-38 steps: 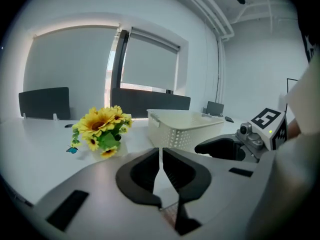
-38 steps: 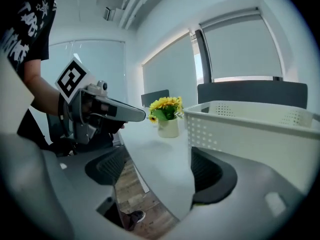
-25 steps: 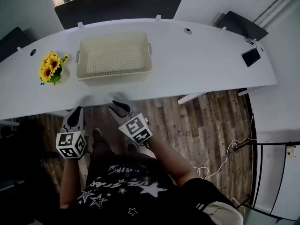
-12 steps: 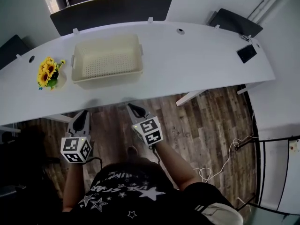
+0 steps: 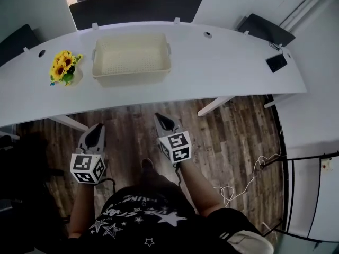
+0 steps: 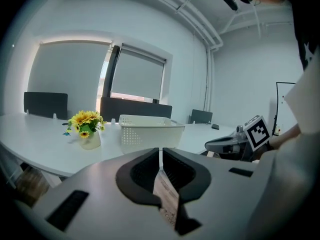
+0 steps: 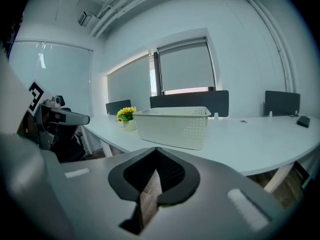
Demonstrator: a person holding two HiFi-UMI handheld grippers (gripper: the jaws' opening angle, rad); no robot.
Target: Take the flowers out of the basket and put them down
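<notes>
A small bunch of yellow sunflowers [image 5: 64,66] in a pale vase stands on the white table [image 5: 222,67], just left of the cream perforated basket [image 5: 131,74]. Nothing lies in the basket. Both grippers hang over the wood floor, short of the table's near edge. My left gripper [image 5: 97,129] is shut and holds nothing; my right gripper [image 5: 162,118] is shut too, with nothing in it. In the left gripper view the flowers [image 6: 86,121] and basket [image 6: 150,131] sit beyond the jaws [image 6: 160,149]. The right gripper view shows the basket [image 7: 175,126] ahead, the flowers [image 7: 126,113] behind it.
A dark phone-like device [image 5: 277,63] lies at the table's right end. Dark chair backs [image 5: 135,7] stand behind the table, another [image 5: 265,28] at the far right. A white cable [image 5: 249,179] trails on the floor. A table leg [image 5: 214,106] slants down near my right gripper.
Both grippers have drawn back from the table edge toward the person. The right gripper's jaws have come together. The flowers and basket stay where they were.
</notes>
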